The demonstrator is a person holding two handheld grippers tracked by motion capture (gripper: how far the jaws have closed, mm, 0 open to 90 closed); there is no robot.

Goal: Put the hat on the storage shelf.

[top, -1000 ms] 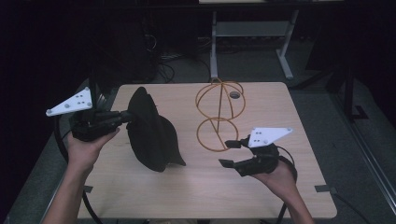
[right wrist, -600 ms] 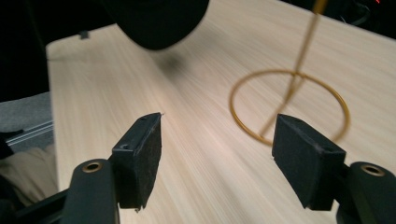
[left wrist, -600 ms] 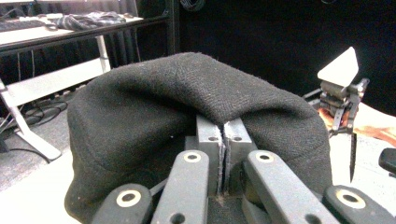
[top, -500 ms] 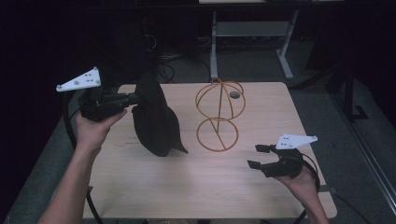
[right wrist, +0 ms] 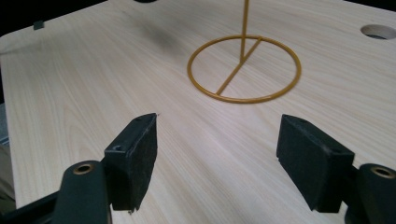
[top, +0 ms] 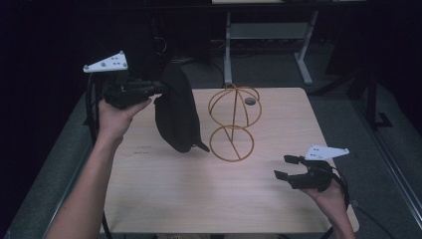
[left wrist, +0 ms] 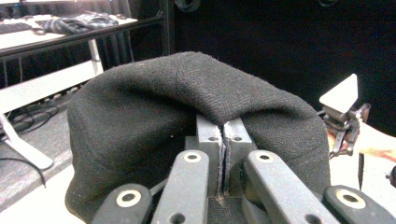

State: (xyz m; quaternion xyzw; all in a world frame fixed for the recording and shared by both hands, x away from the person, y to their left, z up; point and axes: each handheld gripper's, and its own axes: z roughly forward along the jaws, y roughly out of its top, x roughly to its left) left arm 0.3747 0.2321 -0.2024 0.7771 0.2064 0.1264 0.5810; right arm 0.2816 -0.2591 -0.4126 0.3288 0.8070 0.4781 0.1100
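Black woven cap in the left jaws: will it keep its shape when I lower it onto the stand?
Probably not: the black woven cap folds over the shut jaws and hangs, so it looks floppy and light. The gold wire stand is thin; it might tip.

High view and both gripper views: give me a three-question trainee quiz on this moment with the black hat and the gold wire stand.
1. True or false: the left claw is shut on the black hat.
2. What lies between the pads of the right claw? A) the hat B) nothing C) the stand's ring
3. Fill in: the gold wire stand stands on the ___ .

Key:
1. True; the jaws pinch the hat's fabric and hold it up off the table.
2. B; the jaws stand apart over bare wood, short of the stand's base ring.
3. Table.
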